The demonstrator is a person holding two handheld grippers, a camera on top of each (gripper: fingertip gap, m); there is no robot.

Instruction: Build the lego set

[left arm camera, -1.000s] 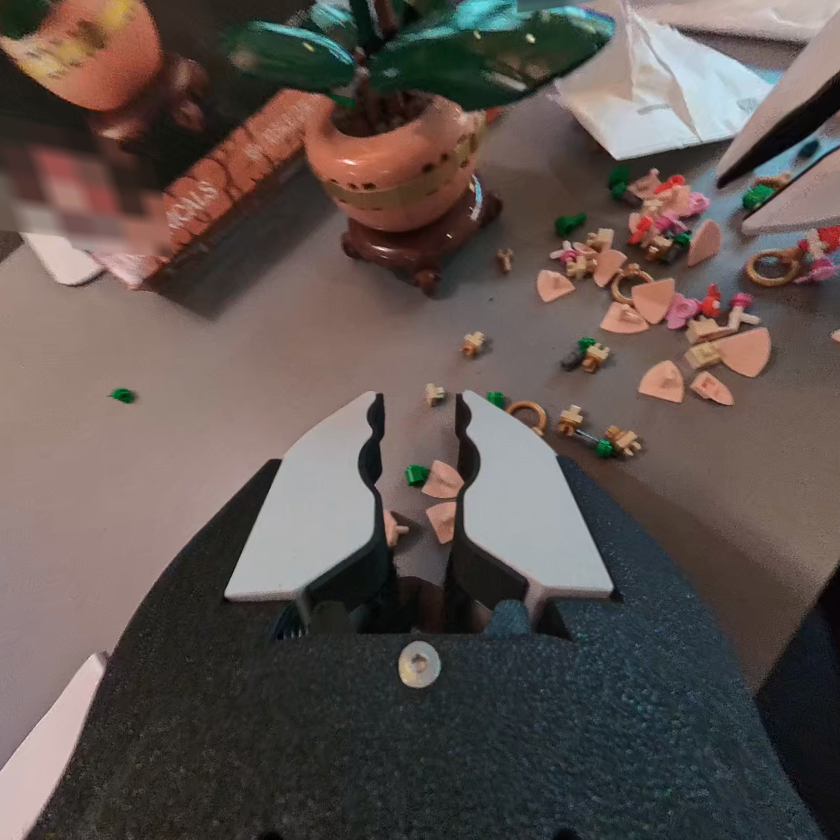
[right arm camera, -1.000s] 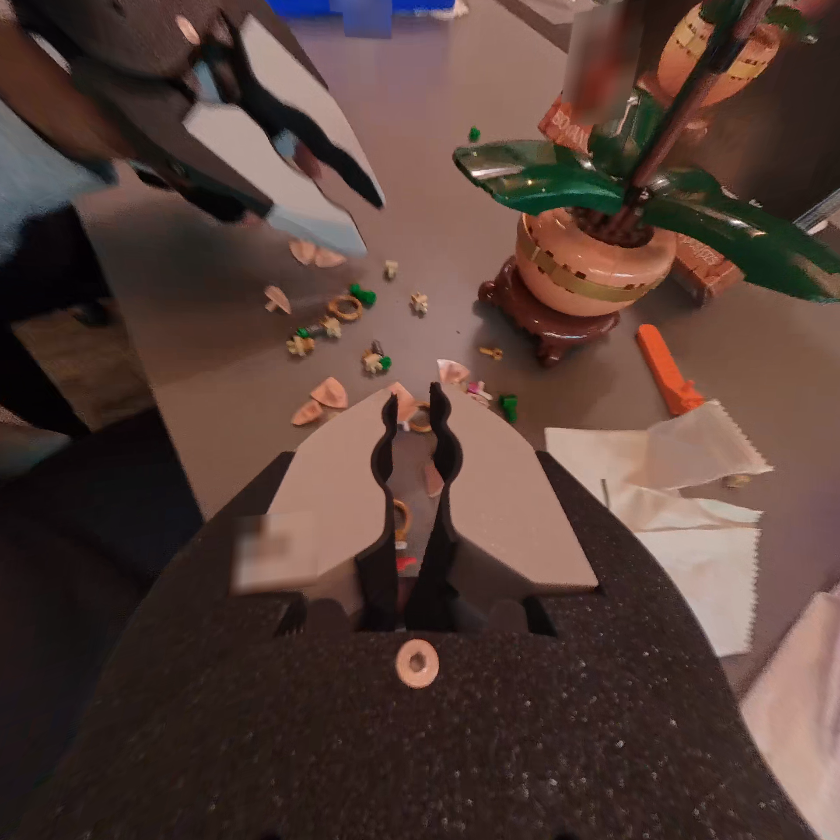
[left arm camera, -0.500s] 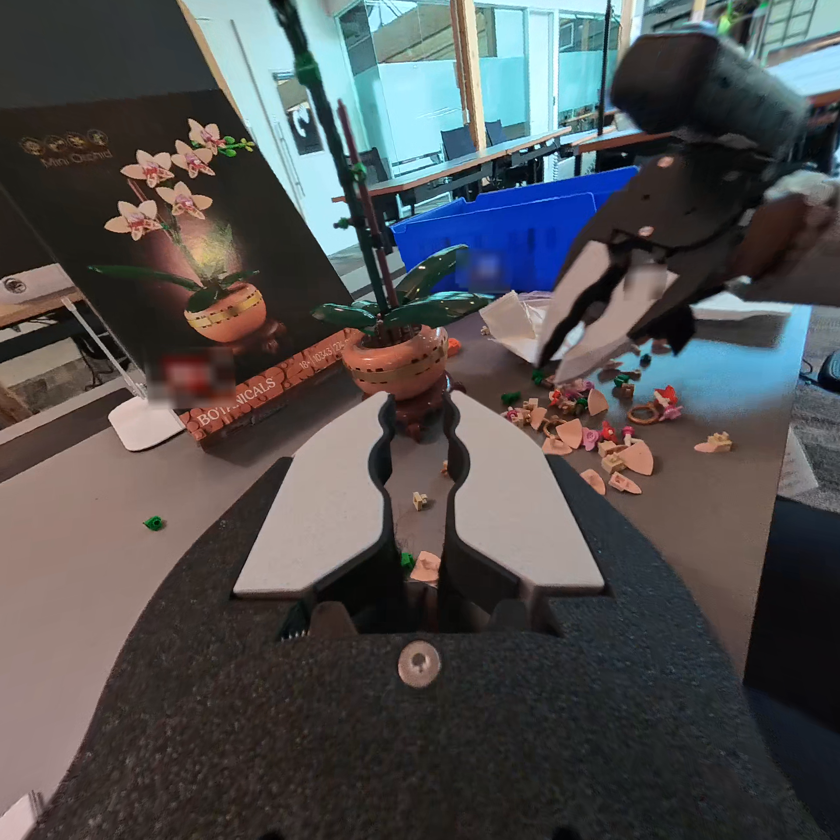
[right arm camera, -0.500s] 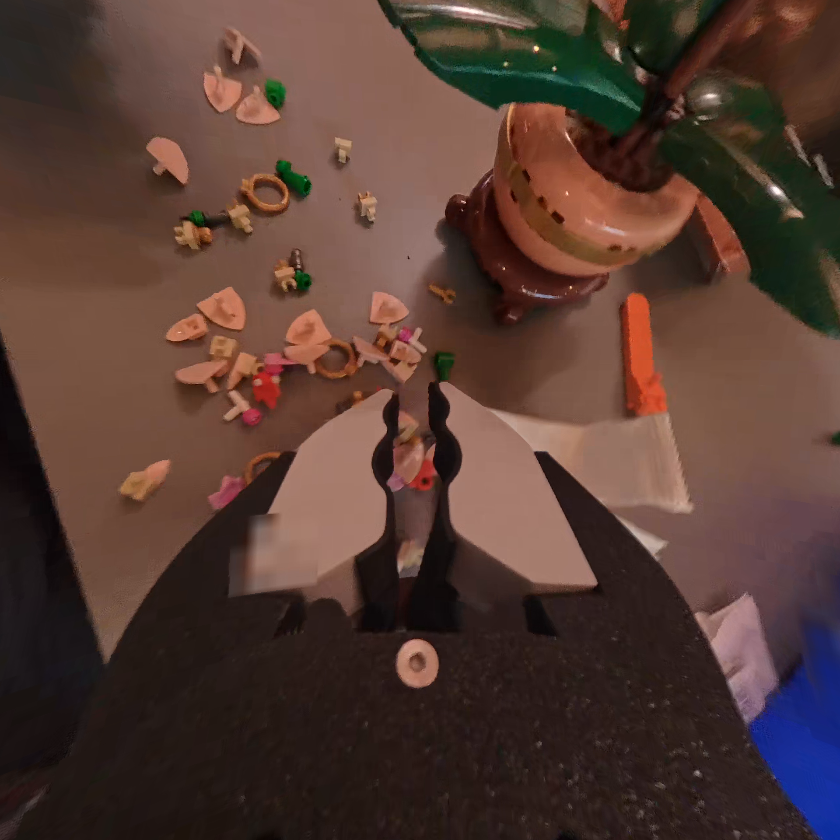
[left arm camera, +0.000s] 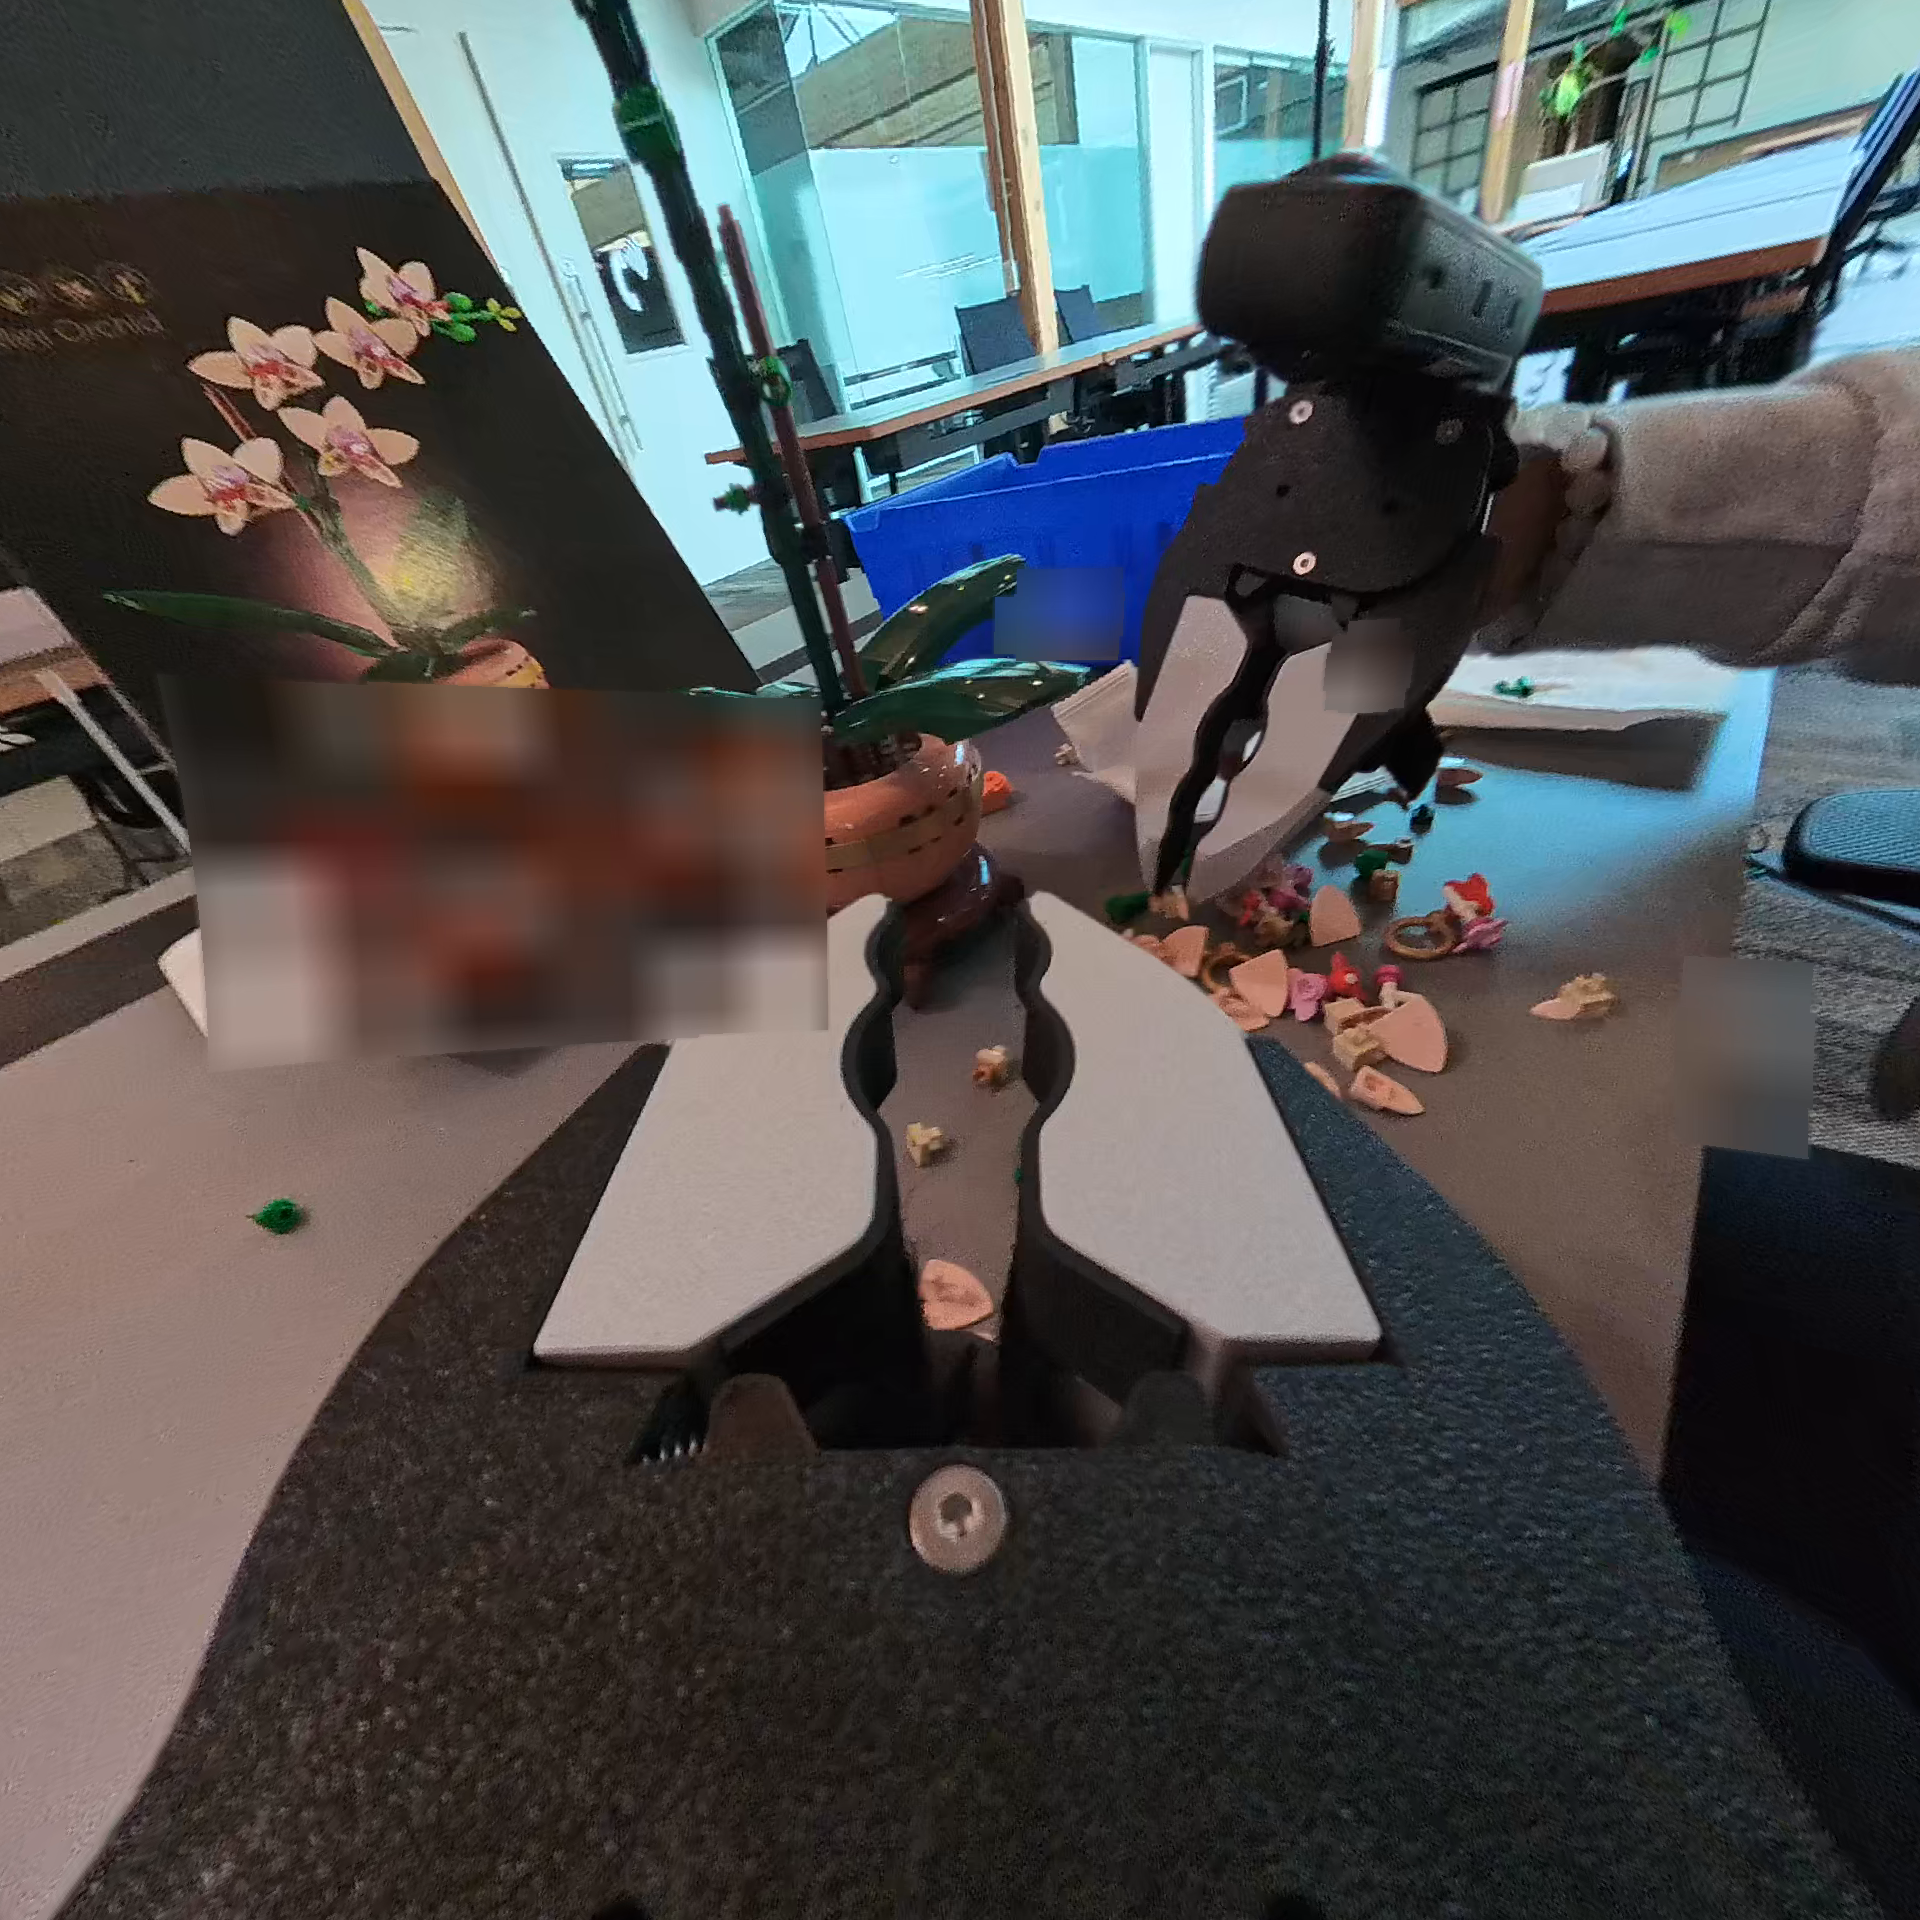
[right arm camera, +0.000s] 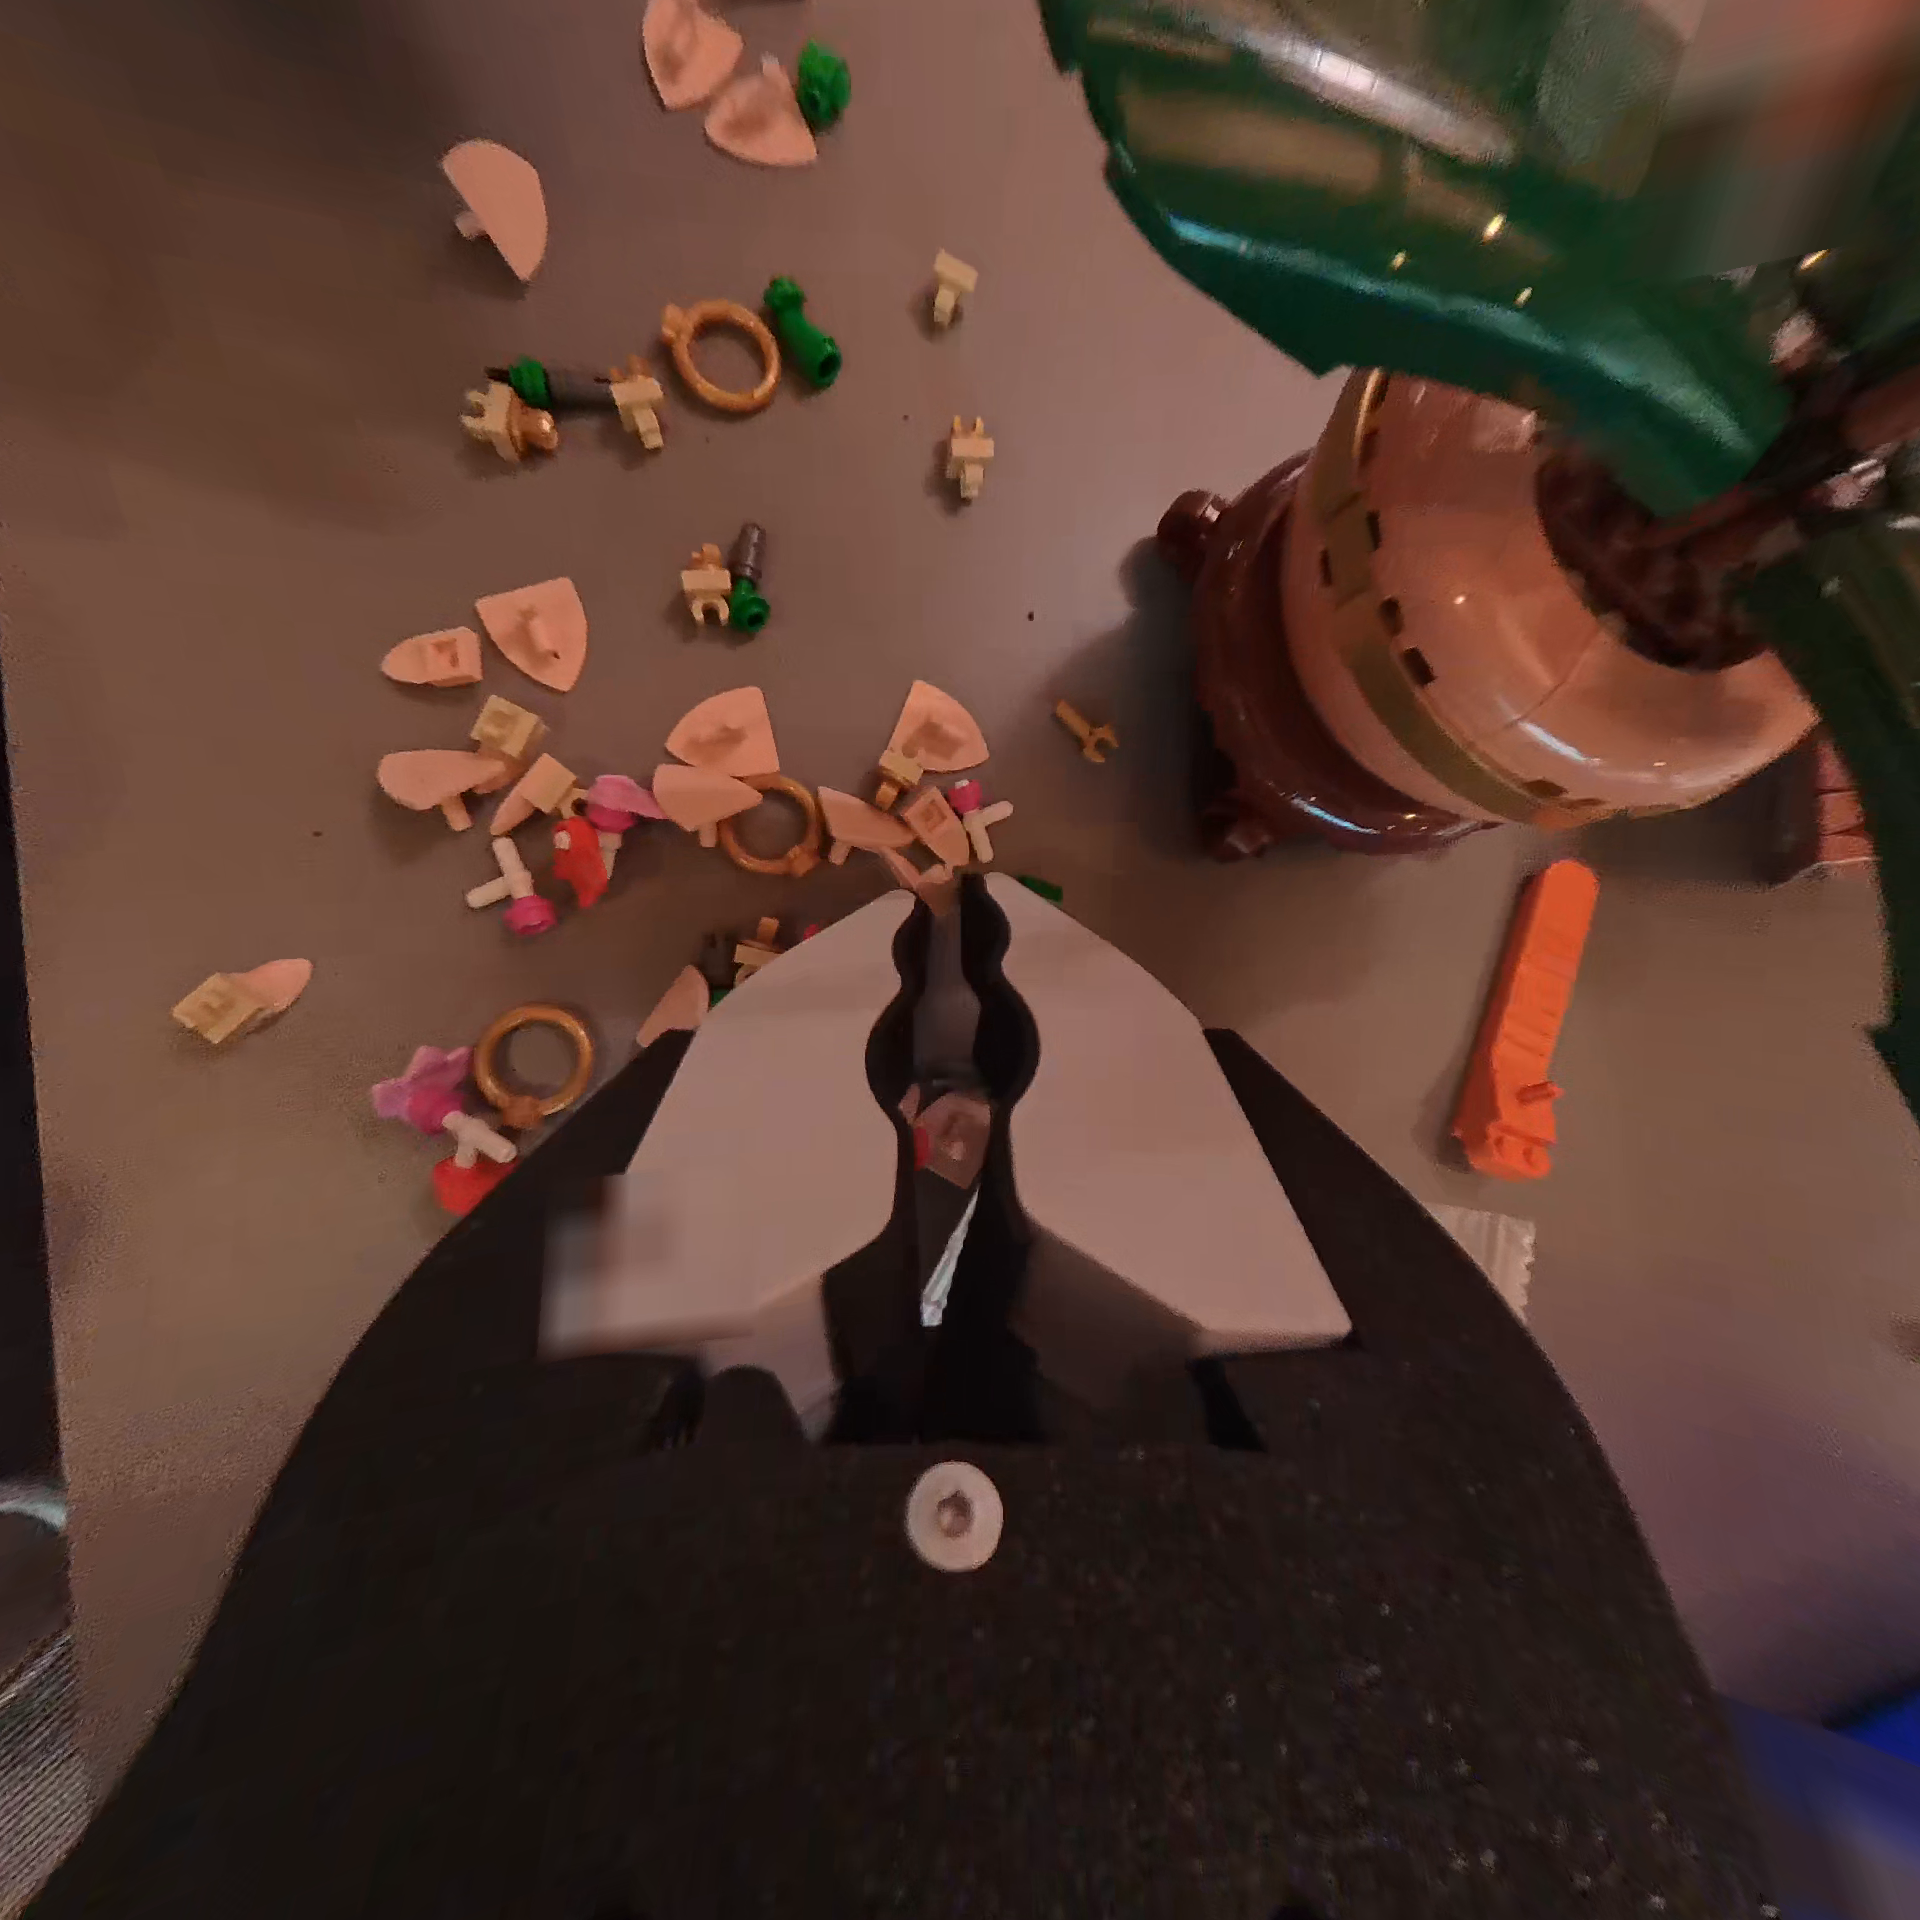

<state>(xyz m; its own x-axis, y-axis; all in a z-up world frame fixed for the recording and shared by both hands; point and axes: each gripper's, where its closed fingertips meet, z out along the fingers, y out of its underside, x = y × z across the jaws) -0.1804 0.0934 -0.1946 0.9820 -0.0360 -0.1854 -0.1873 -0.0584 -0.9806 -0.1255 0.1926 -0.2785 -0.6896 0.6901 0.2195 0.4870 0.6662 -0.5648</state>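
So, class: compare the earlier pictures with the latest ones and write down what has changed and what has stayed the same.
The right claw has dropped from above the table into the loose pieces, its tips closing on a small tan piece; whether it grips it is unclear. The left claw has tilted up to a level view. The pot, orange tool and scattered pieces stayed put.

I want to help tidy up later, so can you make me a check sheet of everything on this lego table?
Surface: grey table.
Job's things: orchid pot with leaves and stems; loose pieces scattered beside it; box propped behind.
Clutter: orange tool, white bags, blue bin.
Grippers: left hand-held gripper open, holding nothing; right hand-held gripper tips down at the pieces, grip unclear.
Cables: nothing seen.
Surroundings: office desks, glass walls.
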